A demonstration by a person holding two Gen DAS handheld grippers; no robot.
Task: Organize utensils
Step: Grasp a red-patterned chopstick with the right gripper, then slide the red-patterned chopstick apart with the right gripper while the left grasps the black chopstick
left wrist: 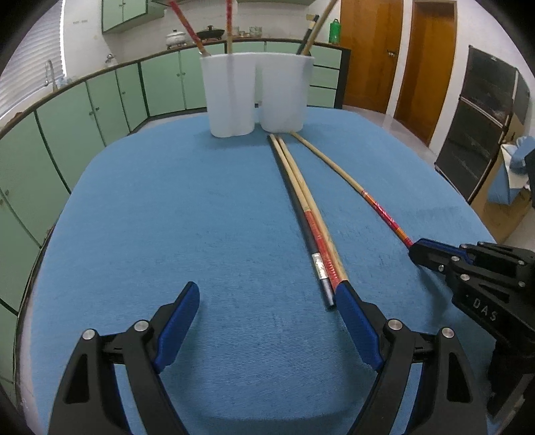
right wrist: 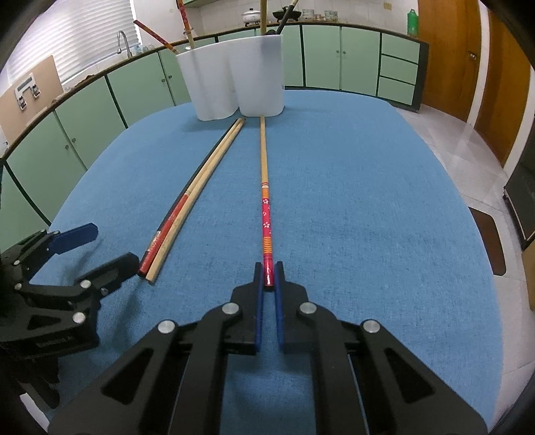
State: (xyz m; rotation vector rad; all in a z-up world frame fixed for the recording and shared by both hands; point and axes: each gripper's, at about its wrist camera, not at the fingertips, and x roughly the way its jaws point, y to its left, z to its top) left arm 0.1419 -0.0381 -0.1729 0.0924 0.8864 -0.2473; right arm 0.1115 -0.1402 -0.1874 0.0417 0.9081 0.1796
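Observation:
A lone chopstick with a red flowered end (right wrist: 265, 214) lies lengthwise on the blue table (right wrist: 367, 200); my right gripper (right wrist: 268, 272) is shut on its near tip, also seen from the side (left wrist: 418, 249). A bundle of three chopsticks, one black and two bamboo with red (left wrist: 309, 231), lies to its left (right wrist: 180, 214). My left gripper (left wrist: 267, 297) hangs open over the cloth, its right finger (left wrist: 354, 321) touching the bundle's near ends, nothing between the pads. A white lobed holder (left wrist: 257, 93) at the far edge holds several upright chopsticks (left wrist: 187, 26).
Green cabinets (left wrist: 100, 110) curve behind the table, with a sink tap (right wrist: 122, 41) at left. Wooden doors (left wrist: 371, 50) and a dark appliance (left wrist: 481, 127) stand to the right. Open blue cloth spreads left of the bundle and right of the lone chopstick.

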